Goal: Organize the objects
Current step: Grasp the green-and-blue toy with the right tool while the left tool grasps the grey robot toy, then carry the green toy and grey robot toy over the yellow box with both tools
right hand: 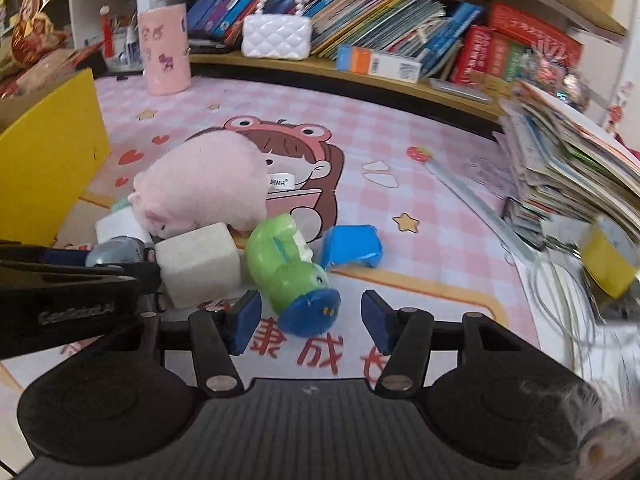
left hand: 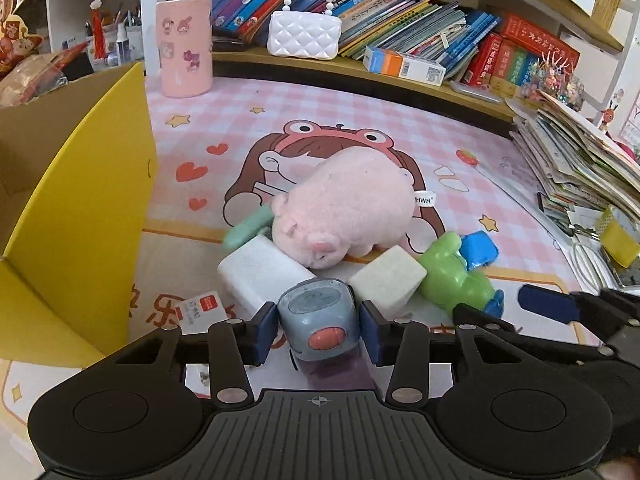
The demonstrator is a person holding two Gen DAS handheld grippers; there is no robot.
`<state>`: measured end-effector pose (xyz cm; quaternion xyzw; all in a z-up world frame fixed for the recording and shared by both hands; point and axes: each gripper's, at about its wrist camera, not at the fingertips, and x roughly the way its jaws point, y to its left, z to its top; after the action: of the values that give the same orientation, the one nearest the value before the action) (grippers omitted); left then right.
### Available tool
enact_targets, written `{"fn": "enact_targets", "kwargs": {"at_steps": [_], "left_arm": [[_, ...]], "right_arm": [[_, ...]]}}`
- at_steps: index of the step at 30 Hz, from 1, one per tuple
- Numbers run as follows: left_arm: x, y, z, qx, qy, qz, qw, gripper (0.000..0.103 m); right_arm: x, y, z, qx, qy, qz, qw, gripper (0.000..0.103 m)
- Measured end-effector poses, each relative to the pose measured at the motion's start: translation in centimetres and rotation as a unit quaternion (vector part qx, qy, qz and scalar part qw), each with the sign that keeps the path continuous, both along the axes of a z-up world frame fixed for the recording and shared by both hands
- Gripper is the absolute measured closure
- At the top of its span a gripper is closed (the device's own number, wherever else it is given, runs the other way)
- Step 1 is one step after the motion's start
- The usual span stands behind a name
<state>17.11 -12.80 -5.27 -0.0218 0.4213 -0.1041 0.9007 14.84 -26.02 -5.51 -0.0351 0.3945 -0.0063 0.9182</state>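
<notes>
A small grey-blue toy (left hand: 318, 312) with an orange button sits between the blue pads of my left gripper (left hand: 319, 332), and both pads touch its sides. Behind it lie two white blocks (left hand: 264, 272), a pink plush pig (left hand: 348, 208) and a mint-green piece (left hand: 248, 226). My right gripper (right hand: 311, 320) stands open around the blue feet of a green alien toy (right hand: 280, 256), with a gap on each side. A blue piece (right hand: 352, 246) lies just beyond the alien. The left gripper's arm (right hand: 80, 276) shows at the left of the right wrist view.
A yellow cardboard box (left hand: 80, 208) stands open at the left on the pink checked mat (left hand: 460, 128). A pink cup (left hand: 186, 46), a white purse (left hand: 304, 34) and rows of books line the back shelf. A leaning stack of books (left hand: 580, 160) and cables crowd the right.
</notes>
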Motion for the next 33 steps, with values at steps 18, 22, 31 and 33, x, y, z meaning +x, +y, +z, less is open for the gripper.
{"fn": "enact_targets", "kwargs": {"at_steps": [18,22,31,33], "left_arm": [[-2.7,3.2,5.4,-0.057,-0.053,-0.003,0.9969,0.063],[-3.9,4.5,5.9,-0.072,-0.055,0.004,0.9959,0.063],[-6.5,7.4,6.7,-0.089,-0.070,0.001,0.9936,0.063],[-7.2,8.1,6.8,-0.092,-0.072,-0.001,0.9931,0.063]], "right_arm": [[-0.3,-0.1,1.9,0.054,-0.010,-0.009,0.998,0.069],[-2.5,0.8,3.6,0.074,-0.019,-0.030,0.997,0.069],[-6.9,3.9,5.5,0.079,-0.037,-0.052,0.995,0.069],[-7.6,4.8,5.6,0.079,-0.036,-0.053,0.995,0.068]]}}
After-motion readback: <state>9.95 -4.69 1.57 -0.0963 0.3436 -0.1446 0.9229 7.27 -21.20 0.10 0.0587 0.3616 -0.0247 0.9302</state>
